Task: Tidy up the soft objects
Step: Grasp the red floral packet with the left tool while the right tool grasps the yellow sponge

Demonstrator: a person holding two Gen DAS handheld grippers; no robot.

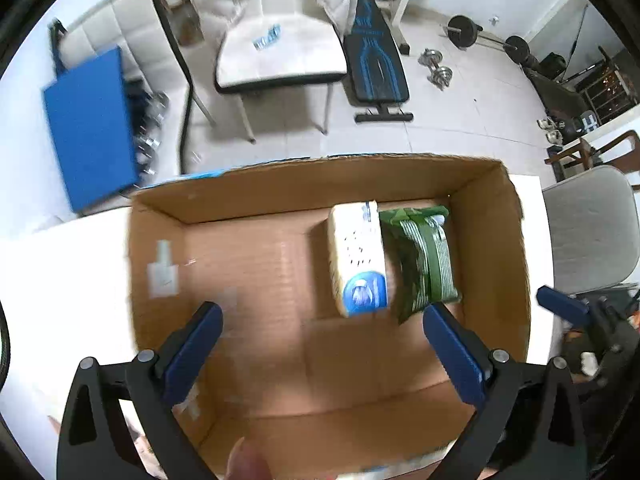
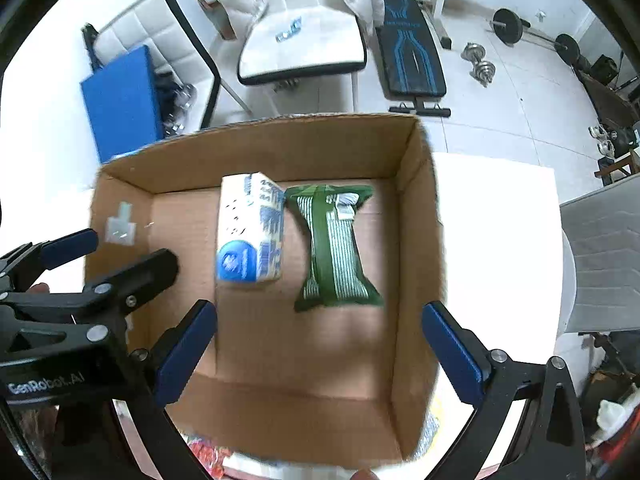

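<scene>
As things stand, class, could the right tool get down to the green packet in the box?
Probably yes. The right tool is open and empty above the open cardboard box; the green packet lies flat ahead, with nothing over it. The white tissue pack stands alongside.

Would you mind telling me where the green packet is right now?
The green packet lies inside the cardboard box, on its floor toward the right wall, beside the white-and-blue pack.

Matt corrugated cardboard box; glossy plastic green pack
</scene>
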